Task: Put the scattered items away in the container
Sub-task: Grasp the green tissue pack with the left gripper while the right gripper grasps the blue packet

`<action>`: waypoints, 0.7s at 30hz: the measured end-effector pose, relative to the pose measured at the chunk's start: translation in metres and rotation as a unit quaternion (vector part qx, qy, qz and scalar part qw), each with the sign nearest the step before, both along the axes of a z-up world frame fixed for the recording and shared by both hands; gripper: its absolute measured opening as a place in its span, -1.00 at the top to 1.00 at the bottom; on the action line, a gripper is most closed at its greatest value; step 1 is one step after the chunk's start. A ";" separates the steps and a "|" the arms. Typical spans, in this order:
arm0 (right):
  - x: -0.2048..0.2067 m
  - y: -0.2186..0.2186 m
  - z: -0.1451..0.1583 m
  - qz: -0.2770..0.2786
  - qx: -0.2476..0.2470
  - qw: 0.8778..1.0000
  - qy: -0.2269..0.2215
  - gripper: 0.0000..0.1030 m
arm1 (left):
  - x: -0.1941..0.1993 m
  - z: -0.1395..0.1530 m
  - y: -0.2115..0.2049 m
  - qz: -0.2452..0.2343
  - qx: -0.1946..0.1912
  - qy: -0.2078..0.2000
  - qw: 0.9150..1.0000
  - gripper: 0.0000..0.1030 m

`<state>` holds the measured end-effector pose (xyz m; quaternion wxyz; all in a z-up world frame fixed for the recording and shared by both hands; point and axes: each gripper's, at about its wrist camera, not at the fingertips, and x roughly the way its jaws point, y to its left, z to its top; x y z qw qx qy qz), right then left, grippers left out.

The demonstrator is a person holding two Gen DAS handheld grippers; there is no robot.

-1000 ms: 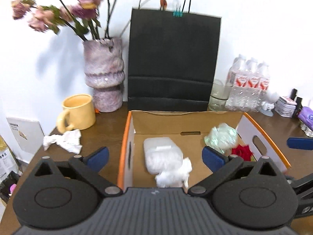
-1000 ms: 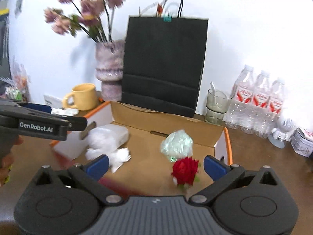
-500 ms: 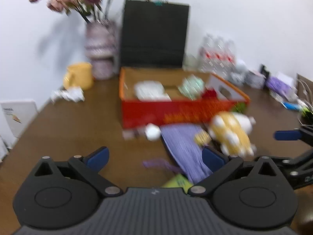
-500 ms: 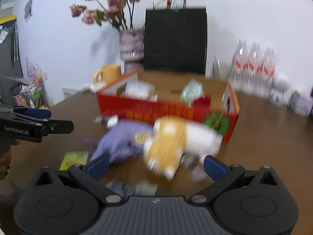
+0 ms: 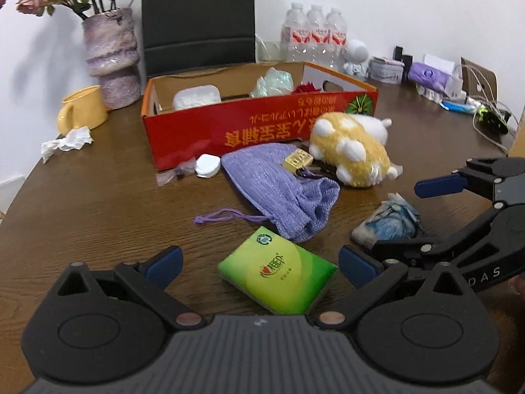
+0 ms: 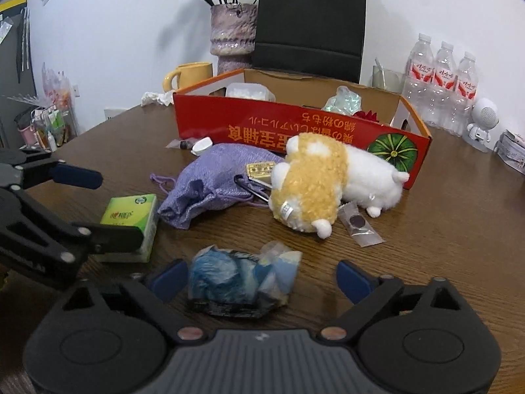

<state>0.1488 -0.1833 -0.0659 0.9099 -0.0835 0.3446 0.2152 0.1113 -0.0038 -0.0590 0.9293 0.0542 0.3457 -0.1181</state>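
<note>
Before the red box [image 5: 262,128], both grippers are descending on scattered items lying on the table [image 5: 98,203]. Left gripper [image 5: 259,264] fingers are standing wide, straddling the green packet [image 5: 277,271] without pressing. Right gripper [image 6: 262,277] fingers are closing around the blue bundle [image 6: 242,279], not yet gripping. Inside the box are sitting a white tub [image 5: 196,96], crumpled film [image 5: 274,82] and a red flower [image 5: 306,88].

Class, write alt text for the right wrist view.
The right gripper, its fingers closing, straddles a crumpled blue packet on a brown table. Beyond lie a plush toy, purple pouch and red box.
</note>
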 end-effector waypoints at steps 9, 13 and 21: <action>0.005 -0.006 -0.002 -0.008 0.002 1.000 0.004 -0.61 | 0.003 -0.009 -0.007 -0.035 0.030 0.000 0.999 -0.98; 0.006 -0.008 -0.004 -0.010 0.004 1.000 0.009 -0.42 | 0.004 -0.013 -0.006 -0.040 0.023 0.010 0.999 -0.64; 0.003 -0.010 -0.002 -0.009 0.012 1.000 0.008 -0.14 | 0.002 -0.010 -0.008 -0.034 0.013 0.012 0.999 -0.50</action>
